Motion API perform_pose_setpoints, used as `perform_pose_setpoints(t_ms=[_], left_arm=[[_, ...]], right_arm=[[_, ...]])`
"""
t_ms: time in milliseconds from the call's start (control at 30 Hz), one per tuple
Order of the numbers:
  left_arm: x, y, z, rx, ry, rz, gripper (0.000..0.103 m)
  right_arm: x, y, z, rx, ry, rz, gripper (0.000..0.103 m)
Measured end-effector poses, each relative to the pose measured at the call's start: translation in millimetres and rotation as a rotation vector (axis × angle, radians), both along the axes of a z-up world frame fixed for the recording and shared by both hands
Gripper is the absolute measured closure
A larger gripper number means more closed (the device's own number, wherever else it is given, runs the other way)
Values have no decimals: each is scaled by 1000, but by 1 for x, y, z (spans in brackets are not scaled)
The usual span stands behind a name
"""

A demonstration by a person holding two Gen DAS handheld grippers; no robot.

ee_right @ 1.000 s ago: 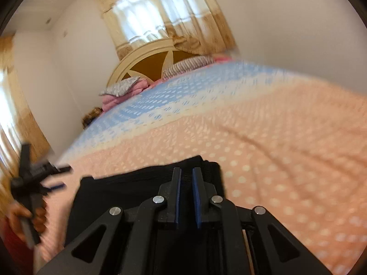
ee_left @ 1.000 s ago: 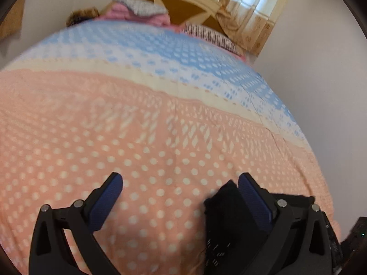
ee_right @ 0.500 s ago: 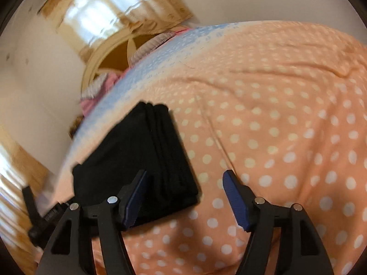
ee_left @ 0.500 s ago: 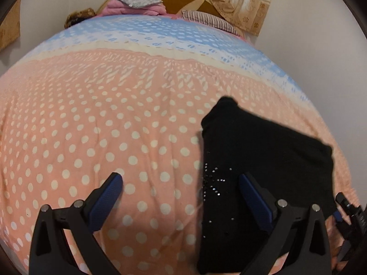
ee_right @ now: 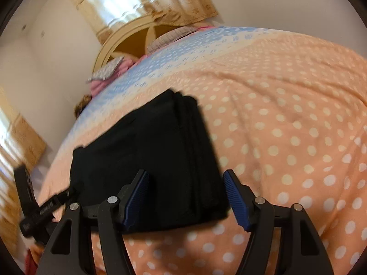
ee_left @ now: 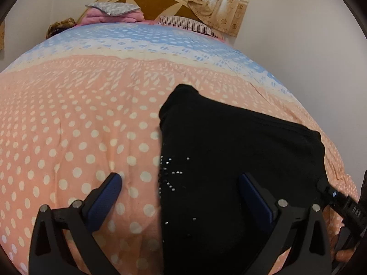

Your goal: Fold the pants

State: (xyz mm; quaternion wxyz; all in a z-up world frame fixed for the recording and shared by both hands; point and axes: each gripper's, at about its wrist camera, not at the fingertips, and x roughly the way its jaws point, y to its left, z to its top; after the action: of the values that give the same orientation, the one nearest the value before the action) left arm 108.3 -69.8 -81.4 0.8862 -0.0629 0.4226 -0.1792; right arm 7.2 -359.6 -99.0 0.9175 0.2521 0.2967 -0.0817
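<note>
Left wrist view: left gripper stood wide, nothing held. Straddled the left edge of the pants: one finger over the bedspread, the other over black cloth. Pants lay folded into a compact black rectangle on the near right part of the bed, small shiny studs near that left edge. Right gripper's body poked in at the far right of the picture, just beside the pants' near right corner. Headboard, pillows and curtain sat far off.

Right wrist view: right gripper also stood wide, nothing pinched; jaws had just been opening, with the near right corner of the pants between them, pads clear of the cloth. Stacked fold edges showed along the right side of the bundle. Left gripper seen blurred at the near left.

Handling, judged: soft, light, limp knit, no stiffness, likely to sag and unfold if lifted by one layer. Best pinched through all layers at the stacked right edge or a corner, both grippers together. Looked close to fully folded.
</note>
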Motion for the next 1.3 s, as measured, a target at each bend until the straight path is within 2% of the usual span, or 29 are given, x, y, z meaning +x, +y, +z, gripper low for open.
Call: perform_pose_setpoints(t_ms=[33,100,167,267,367,567,733,767,800,833,867,967,1100,1300], left_arm=[[1,0,0,-4,5,-1,0],[1,1,2,-4,12,-8,0],[3,2,2,2,18,-15,0],[3,-1,3,24,35,-1,0],[3,-8,4,73,44,6,0],[6,-11,4,92,70,21,0],[2,-15,5,113,46,26,1],[0,-14,6,109,39,21,4],[-2,-15,8,100,27,1,15],[-4,-16,10,78,27,-29,34],[-6,-18,12,54,33,-52,40],[-11,-25,16,100,9,-58,46],[-13,-28,20,121,0,-56,58],[-13,-29,24,137,-3,-41,69]], right_arm=[[1,4,0,-19,10,7,36],[4,13,2,-63,25,22,49],[3,12,0,-38,14,41,59],[1,10,-1,-34,8,50,65],[-1,13,0,-53,-6,43,67],[-2,19,6,-118,-28,20,68],[-2,8,0,-41,-21,16,67],[-2,9,0,-45,-21,16,67],[-2,11,1,-60,-20,16,67],[-2,13,1,-73,-20,16,67],[-1,15,2,-87,-19,16,67],[-2,13,1,-74,-21,14,67],[-2,10,-1,-41,-25,11,67],[-3,21,4,-136,-20,3,67]])
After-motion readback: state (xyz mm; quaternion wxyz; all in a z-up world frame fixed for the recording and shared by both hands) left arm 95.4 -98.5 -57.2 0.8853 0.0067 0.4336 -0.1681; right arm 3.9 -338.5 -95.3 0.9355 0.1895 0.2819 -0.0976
